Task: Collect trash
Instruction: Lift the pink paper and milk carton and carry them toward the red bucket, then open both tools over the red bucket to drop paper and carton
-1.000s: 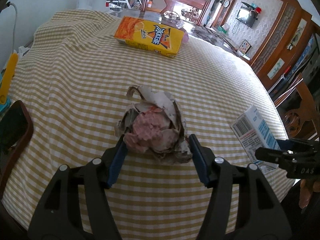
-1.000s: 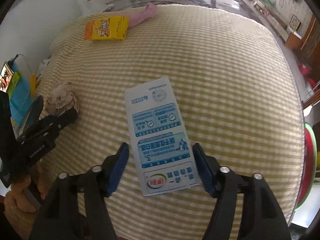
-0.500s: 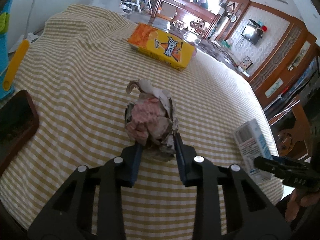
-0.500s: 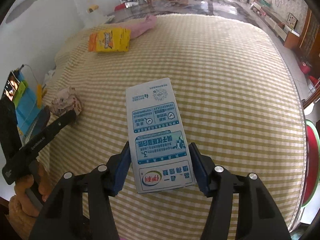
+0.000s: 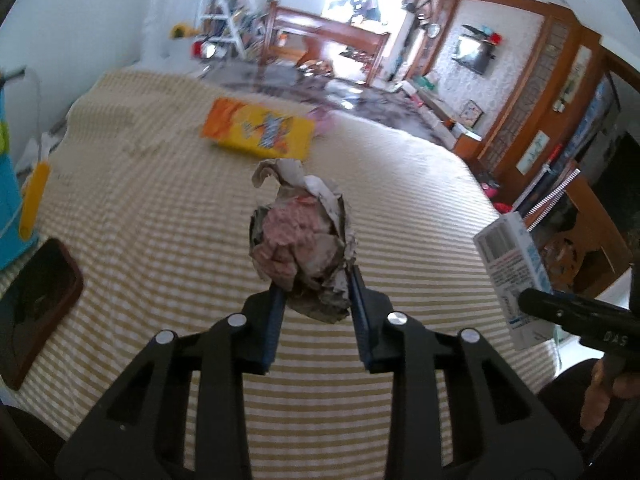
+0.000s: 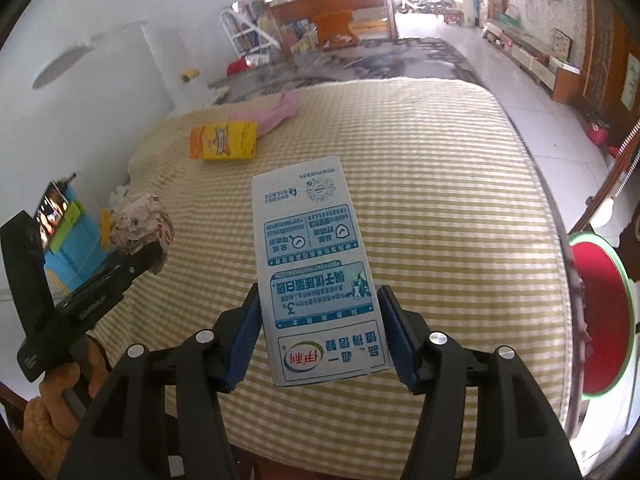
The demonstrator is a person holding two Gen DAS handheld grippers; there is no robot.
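Crumpled paper wad [image 5: 300, 240] sits pinched in my left hand-held gripper [image 5: 316, 300], now lifted off the checked worktop [image 5: 160, 216]; my right hand-held gripper [image 6: 320, 332] clamps the milk carton [image 6: 316, 272], also raised. Yellow snack box [image 5: 258, 128] lies beyond.

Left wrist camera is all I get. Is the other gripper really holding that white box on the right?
Observer: Yes. In the right wrist view the right gripper has a pad pressed on each side of the carton.
Operator: What's on its front?
Observer: Blue printed panels and a red-and-green logo.
Operator: Anything I can't see off to the side?
Observer: A red round thing with a green rim, low on the right.
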